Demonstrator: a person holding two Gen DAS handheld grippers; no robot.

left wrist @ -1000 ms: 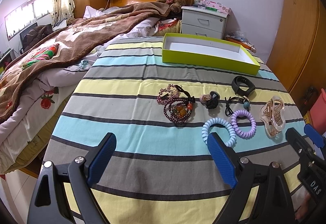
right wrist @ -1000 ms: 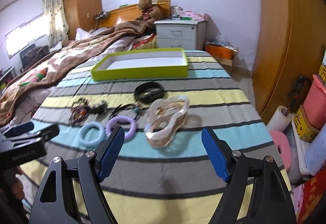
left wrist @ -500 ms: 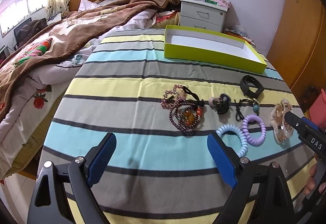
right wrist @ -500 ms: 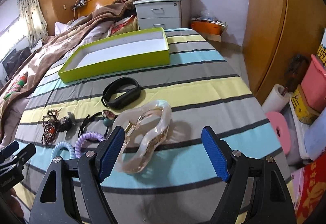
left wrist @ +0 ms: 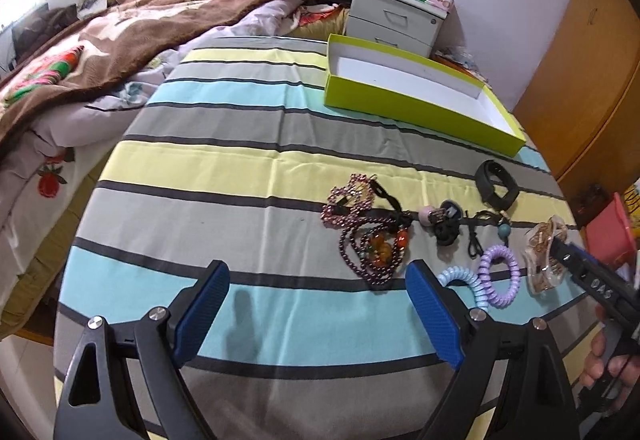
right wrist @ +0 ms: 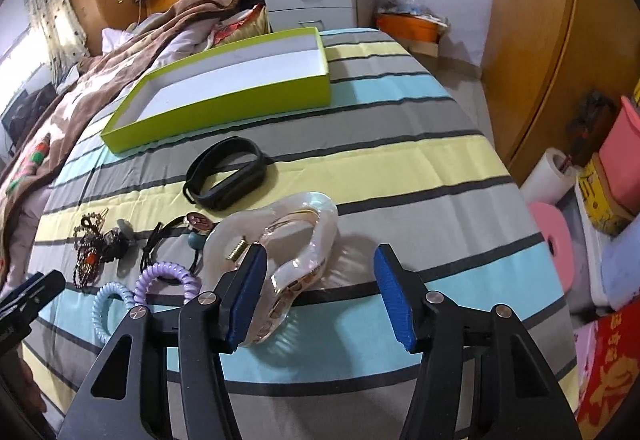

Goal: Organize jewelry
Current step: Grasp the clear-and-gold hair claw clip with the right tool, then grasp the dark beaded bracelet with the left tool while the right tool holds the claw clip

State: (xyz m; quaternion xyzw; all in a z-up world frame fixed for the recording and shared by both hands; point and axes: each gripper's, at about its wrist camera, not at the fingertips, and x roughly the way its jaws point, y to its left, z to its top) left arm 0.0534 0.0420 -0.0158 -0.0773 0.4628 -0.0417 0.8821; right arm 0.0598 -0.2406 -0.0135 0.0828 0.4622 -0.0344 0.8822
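Note:
A clear pearly hair claw [right wrist: 296,224] lies on the striped cloth, partly between my right gripper's [right wrist: 320,260] jaws. The jaws are closing; the left pad [right wrist: 248,296] is against the claw and the right pad [right wrist: 394,300] stands clear of it. Beyond it lie a black wristband [right wrist: 228,175], a purple coil tie [right wrist: 168,276] and a blue coil tie [right wrist: 108,308]. The empty lime-green box [right wrist: 224,107] sits further back. My left gripper [left wrist: 316,280] hangs open over bare cloth, just short of the bead necklaces [left wrist: 372,240].
A bed with a brown blanket [left wrist: 140,31] runs along the left. A grey nightstand [left wrist: 394,19] stands behind the box. To the right of the table, a pink bin [right wrist: 624,155] and paper rolls [right wrist: 548,175] sit on the floor by a wooden wardrobe [right wrist: 560,19].
My right gripper has come in low over the hair claw and its jaws have narrowed around it. The left gripper has drifted forward and down toward the beads, staying open.

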